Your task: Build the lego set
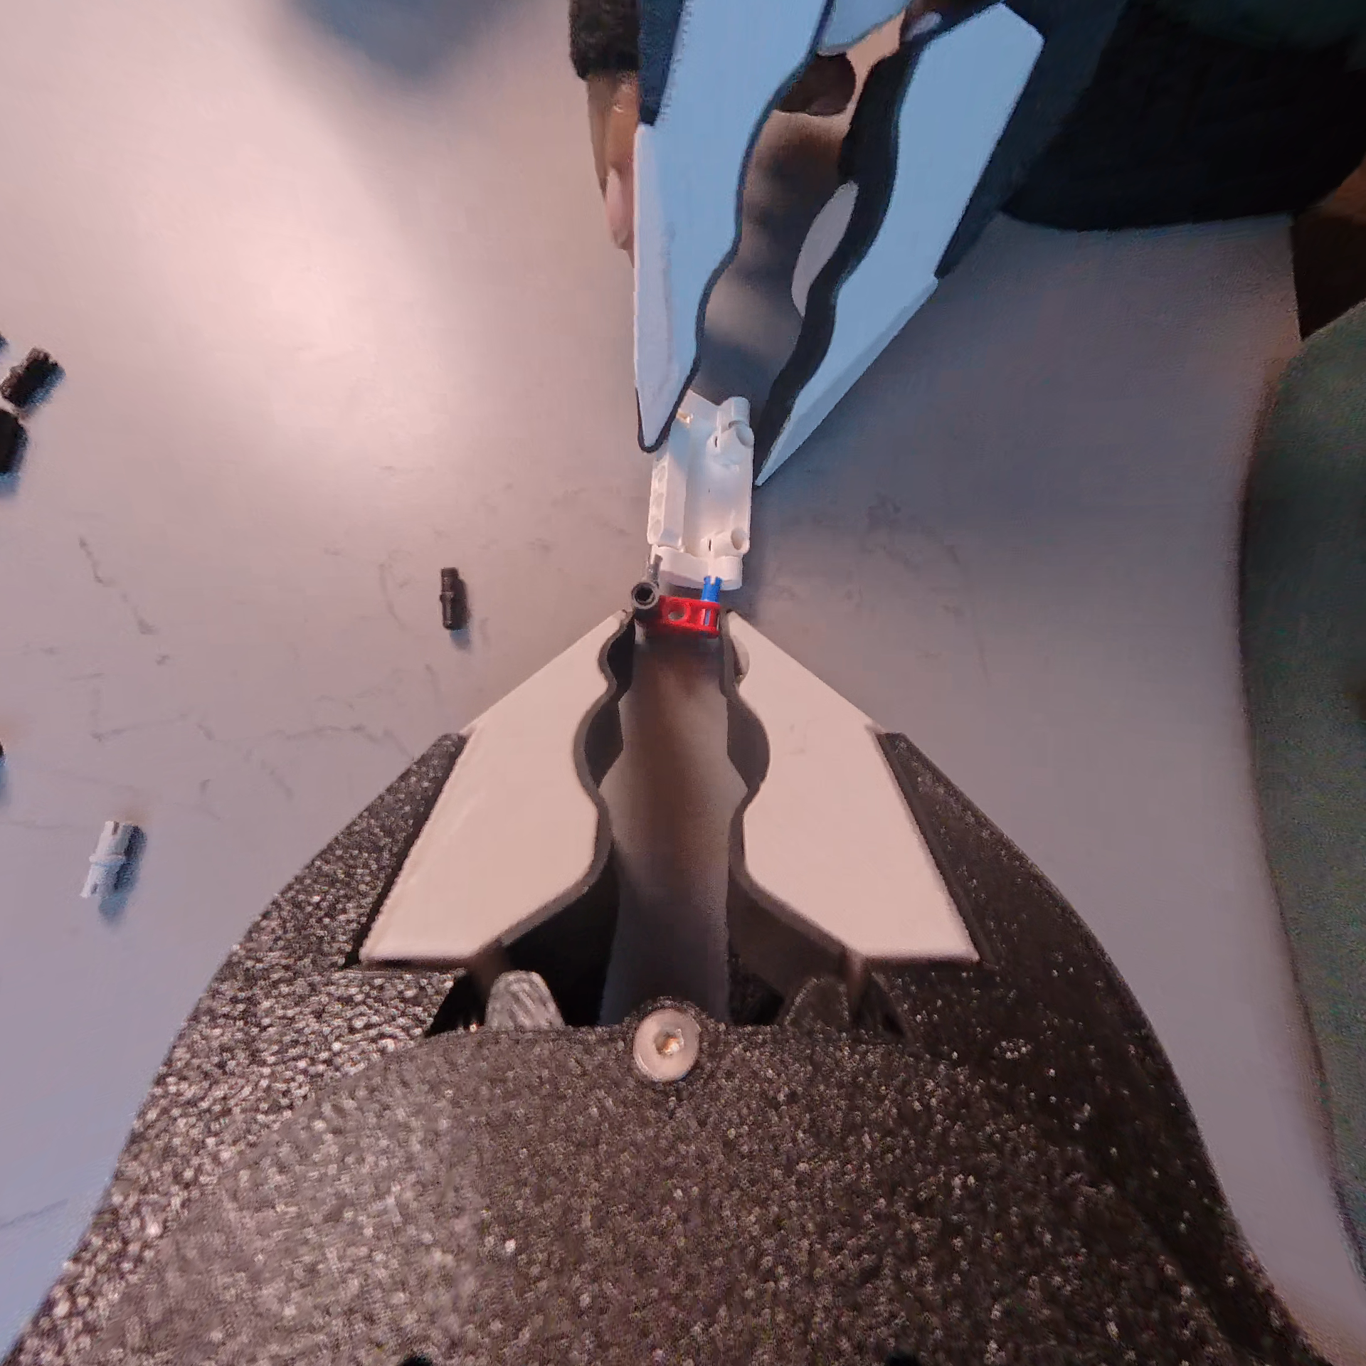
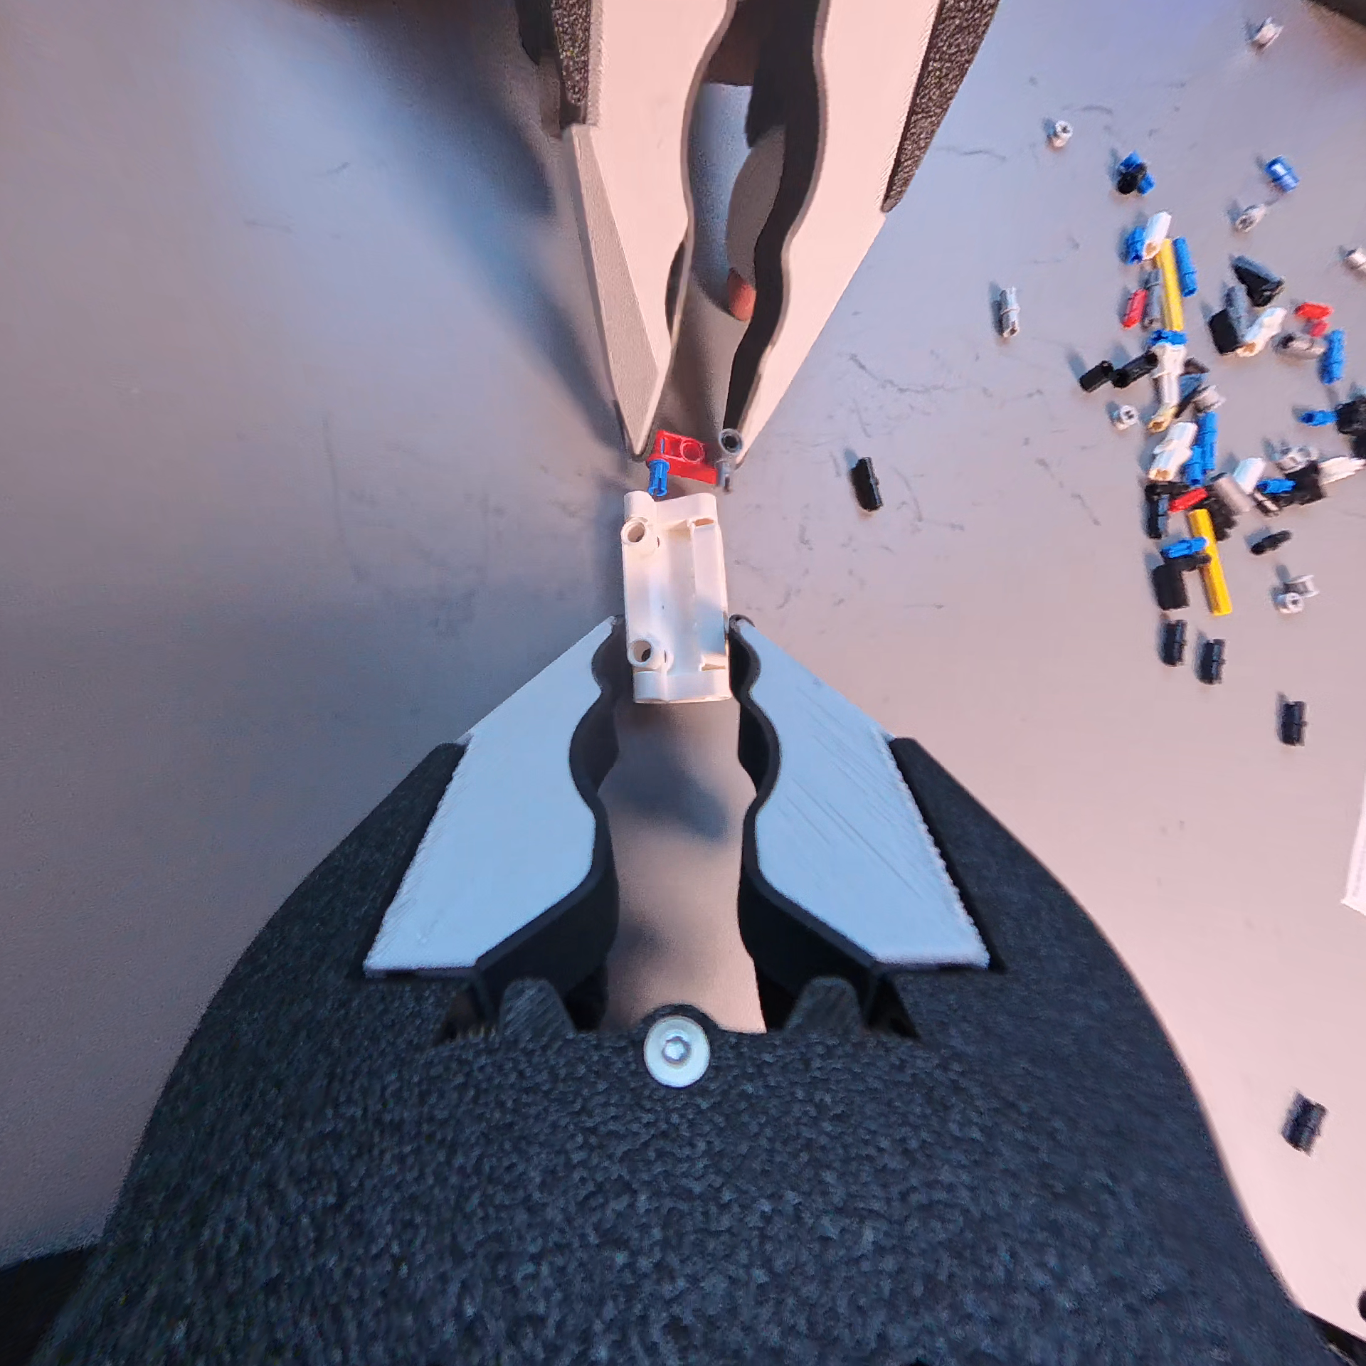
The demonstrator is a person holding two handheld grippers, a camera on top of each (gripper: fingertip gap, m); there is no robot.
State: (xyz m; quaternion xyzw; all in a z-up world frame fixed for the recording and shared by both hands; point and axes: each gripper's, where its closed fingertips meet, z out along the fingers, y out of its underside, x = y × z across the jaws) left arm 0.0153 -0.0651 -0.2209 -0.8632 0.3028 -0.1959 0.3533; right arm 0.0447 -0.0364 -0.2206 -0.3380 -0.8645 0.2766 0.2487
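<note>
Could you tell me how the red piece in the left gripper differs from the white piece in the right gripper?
The red piece is short and carries a blue pin; the white piece is longer and bulkier with round holes. The left gripper pinches red at its fingertips; the right gripper grips white. Both are held off the table.

Two grippers tip-to-tip w/ small piece & frame piece between; loose parts right.

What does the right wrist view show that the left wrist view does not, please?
Only the right wrist view shows the big scatter of loose pieces, including two yellow axles, on the table.

Only the left wrist view shows a light grey pin lying alone and a green surface at the table's edge.

Both show the left gripper holding the red piece, the right gripper holding the white piece, a blue pin between them, and one black pin.
</note>
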